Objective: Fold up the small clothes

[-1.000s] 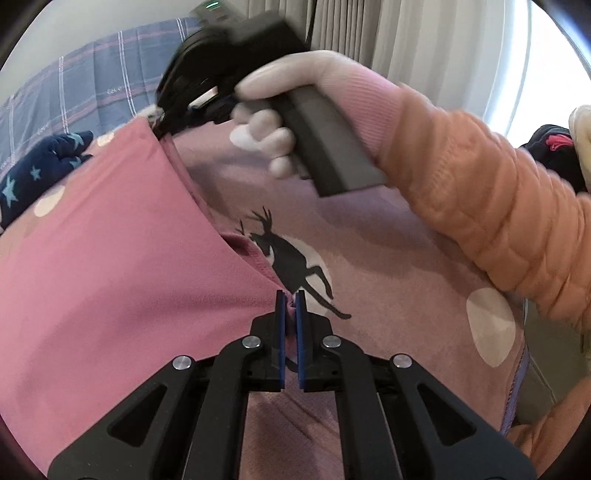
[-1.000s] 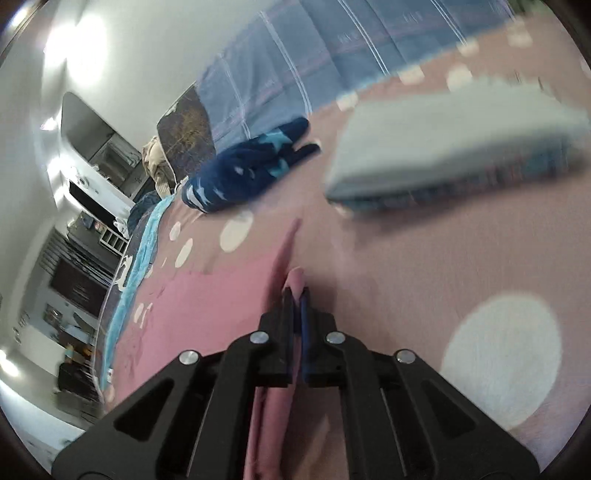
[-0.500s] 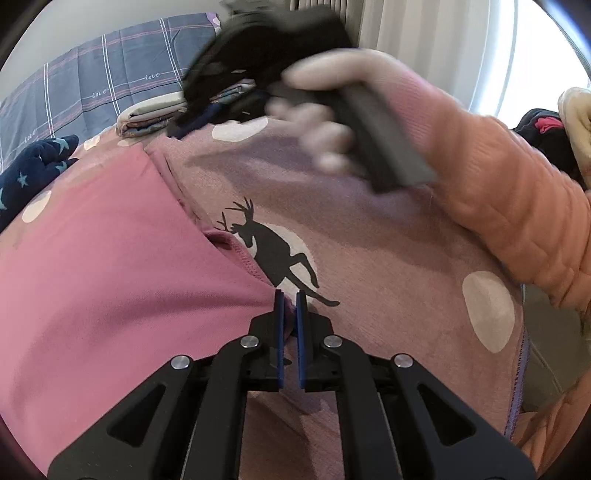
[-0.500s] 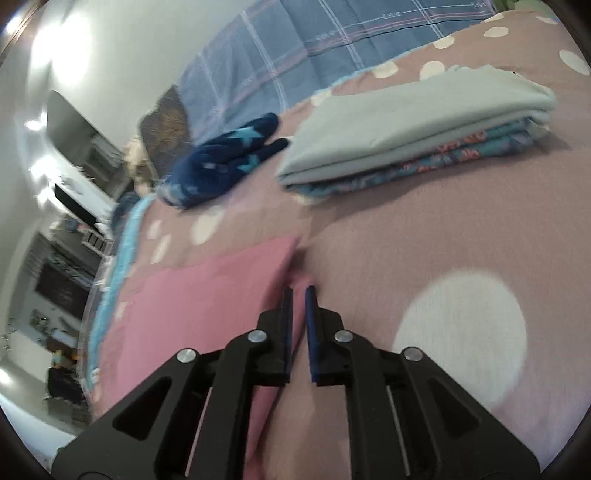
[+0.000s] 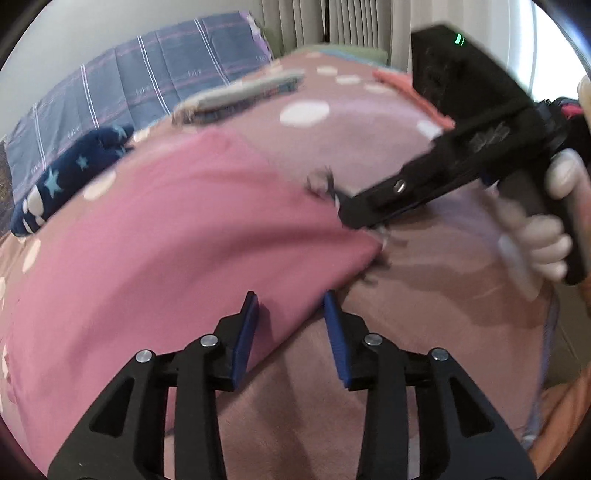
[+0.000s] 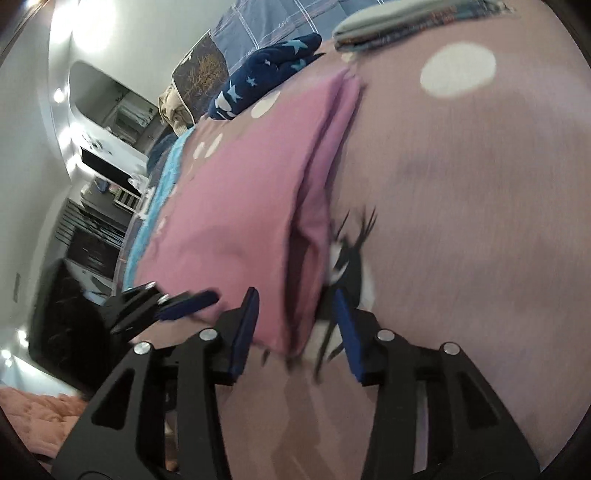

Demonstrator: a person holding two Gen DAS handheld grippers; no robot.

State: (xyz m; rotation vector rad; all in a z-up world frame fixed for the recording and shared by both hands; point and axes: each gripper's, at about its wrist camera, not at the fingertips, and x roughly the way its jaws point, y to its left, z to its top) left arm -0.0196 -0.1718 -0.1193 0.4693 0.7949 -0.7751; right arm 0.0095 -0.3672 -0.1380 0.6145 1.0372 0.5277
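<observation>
**Pink garment folded on the spotted bedspread, both tongs apart**

Pink cloth, the small garment (image 5: 177,236), lies folded flat on the mauve bedspread (image 5: 424,302) with white dots. The left gripper (image 5: 291,314) has its 2 fingers spread wide at the garment's near edge, gripping nothing. The right gripper (image 6: 295,314) also stands apart, straddling the garment's corner. A navy star-print item (image 5: 70,177) and a folded stack (image 6: 413,22) lie farther up the bed.
</observation>
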